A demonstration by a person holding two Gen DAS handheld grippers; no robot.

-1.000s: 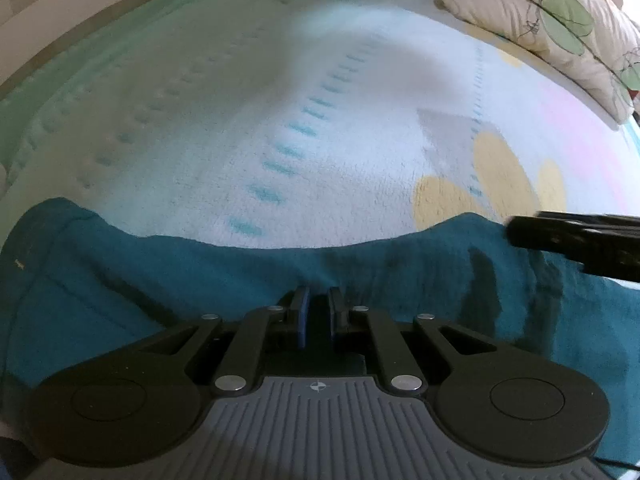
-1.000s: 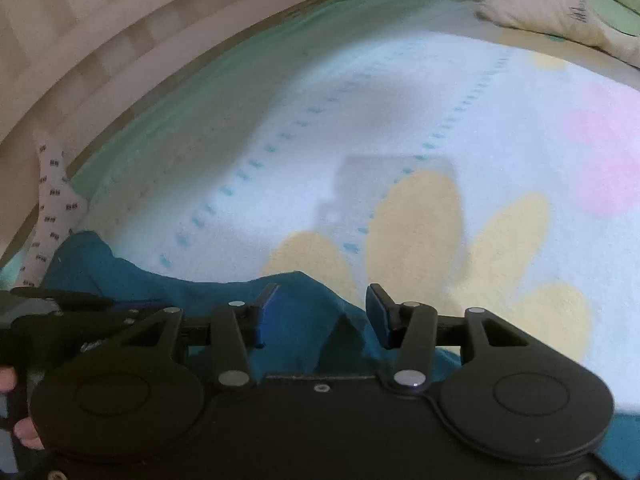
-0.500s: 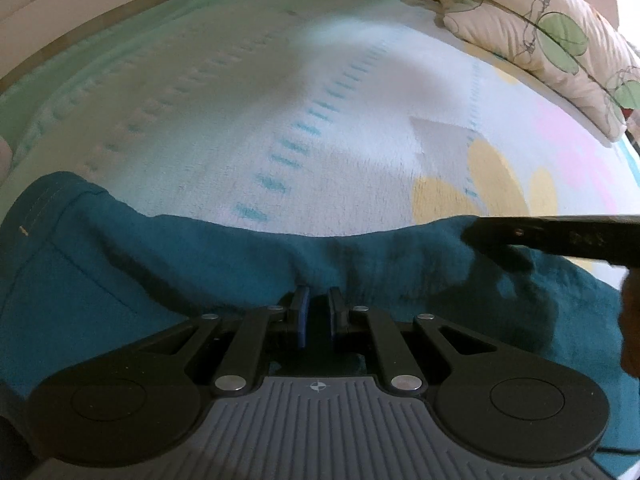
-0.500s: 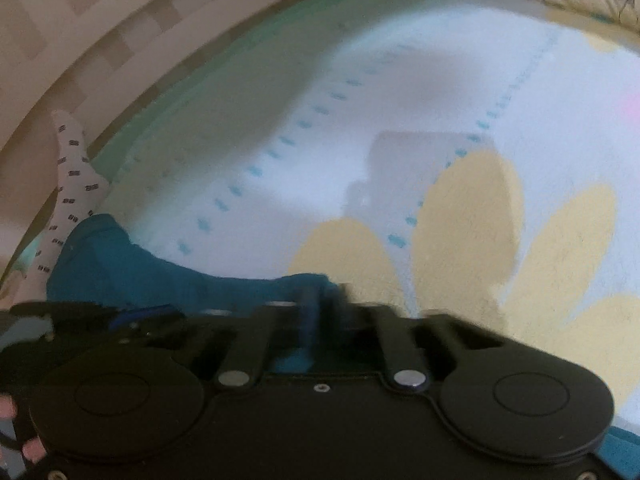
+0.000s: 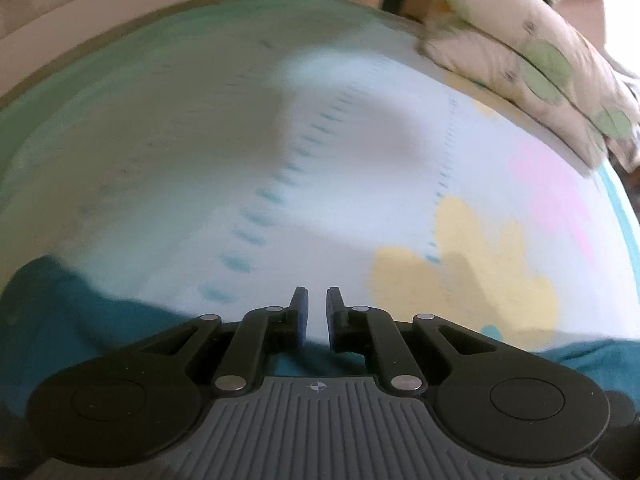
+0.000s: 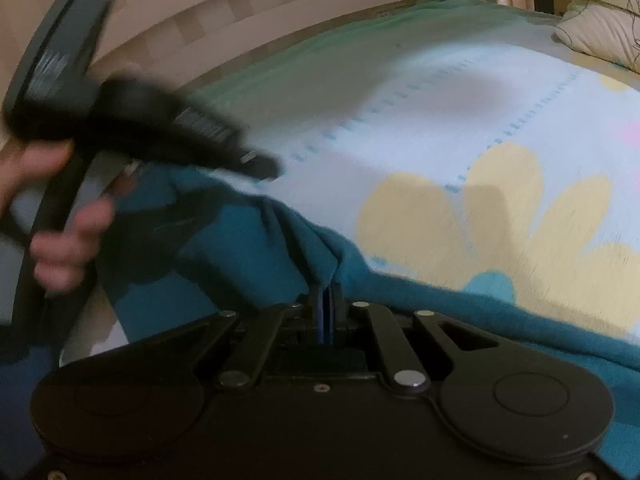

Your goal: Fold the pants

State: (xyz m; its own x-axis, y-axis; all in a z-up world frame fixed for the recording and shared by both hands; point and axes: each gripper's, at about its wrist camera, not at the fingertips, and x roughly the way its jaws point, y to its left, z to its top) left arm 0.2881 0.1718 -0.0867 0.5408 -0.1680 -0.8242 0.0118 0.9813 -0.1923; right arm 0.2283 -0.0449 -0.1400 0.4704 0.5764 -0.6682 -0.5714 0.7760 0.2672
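The teal pants lie across the near edge of a flower-print blanket. My right gripper is shut on a pinched ridge of the teal cloth and lifts it. My left gripper has its jaws a small gap apart with nothing between them; teal cloth lies below and to both sides of it. In the right wrist view the left gripper shows blurred at upper left, held by a hand above the pants.
A wooden bed rail runs along the far side. A leaf-print pillow lies at the far right of the blanket. A green blanket border runs along the far left.
My left gripper has let go of the pants, opened slightly and risen. My right gripper has shut on the cloth and pulled up a ridge.
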